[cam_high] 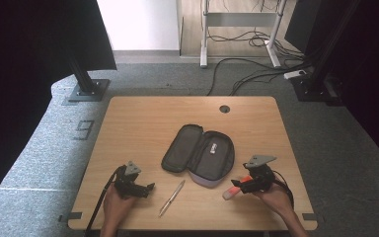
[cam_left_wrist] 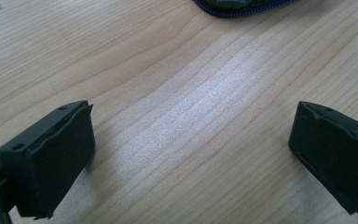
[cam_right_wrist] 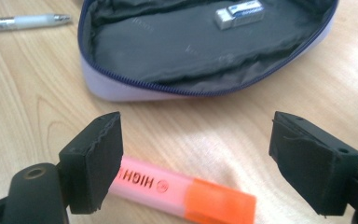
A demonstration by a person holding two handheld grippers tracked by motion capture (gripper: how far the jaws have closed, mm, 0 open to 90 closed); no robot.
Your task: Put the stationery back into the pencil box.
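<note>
An open black pencil case (cam_high: 197, 155) lies at the table's middle, with a small white eraser (cam_high: 214, 147) inside. In the right gripper view the case (cam_right_wrist: 200, 51) and eraser (cam_right_wrist: 239, 14) sit just beyond my jaws. A pink highlighter with an orange cap (cam_right_wrist: 182, 191) lies on the wood under my right gripper (cam_right_wrist: 196, 126), which is open; one end passes beneath its left jaw. From above, the highlighter (cam_high: 233, 189) is by the right gripper (cam_high: 239, 183). My left gripper (cam_high: 145, 188) is open over bare wood (cam_left_wrist: 191, 116). A silver pen (cam_high: 171, 197) lies between the hands.
The pen (cam_right_wrist: 23, 22) lies left of the case in the right gripper view. The case's zipped edge (cam_left_wrist: 240, 7) shows ahead of the left gripper. A round cable hole (cam_high: 224, 108) sits near the table's far edge. Stands and cables are on the floor beyond.
</note>
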